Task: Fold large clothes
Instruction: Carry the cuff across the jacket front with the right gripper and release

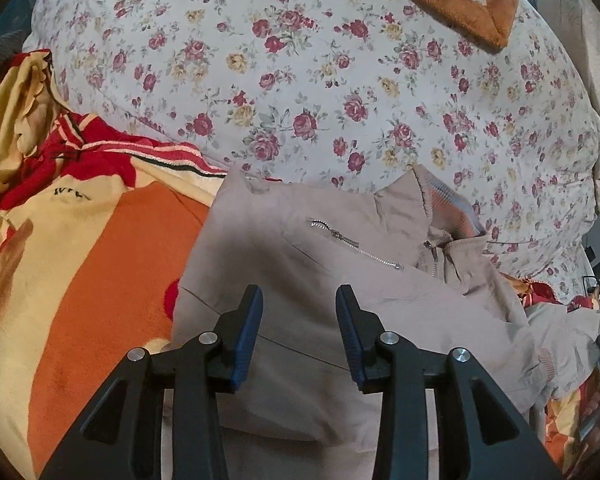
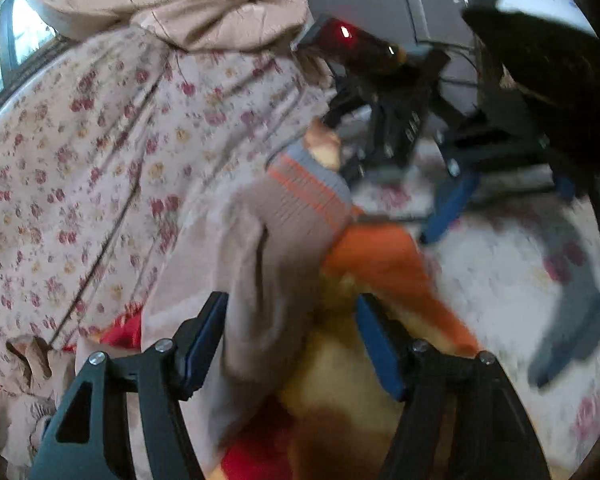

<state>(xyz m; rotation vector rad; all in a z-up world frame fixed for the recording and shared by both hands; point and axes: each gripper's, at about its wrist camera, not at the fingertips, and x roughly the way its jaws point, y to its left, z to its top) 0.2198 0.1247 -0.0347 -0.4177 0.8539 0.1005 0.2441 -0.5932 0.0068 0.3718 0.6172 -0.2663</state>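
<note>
Two claws, neither pinching anything. Left claw (image 1: 299, 308) hangs over the beige jacket (image 1: 300, 264), pads part-spread, cloth below them but not gripped. Right claw (image 2: 292, 328) is spread wide with a beige sleeve (image 2: 260, 248) running up between the pads; they don't press on it as far as I can tell, view is blurred.

Jacket lies front-up on the bed, near side, zip pocket (image 1: 352, 244) and collar (image 1: 444, 208) toward the far right, sleeve with striped cuff (image 2: 312, 184) trailing off right.

My read of the step: bring the sleeve in across the body. To do it well I'd pinch the sleeve near the cuff, not mid-length, lift clear of the blanket, and lay it flat over the chest while the left claw pins the body so it doesn't drag.

Surface: floral sheet (image 1: 300, 80) far, orange-yellow-red blanket (image 1: 100, 260) left and under the jacket; soft, will bunch. Dark equipment (image 2: 400, 120) and cables stand off the right edge.
</note>
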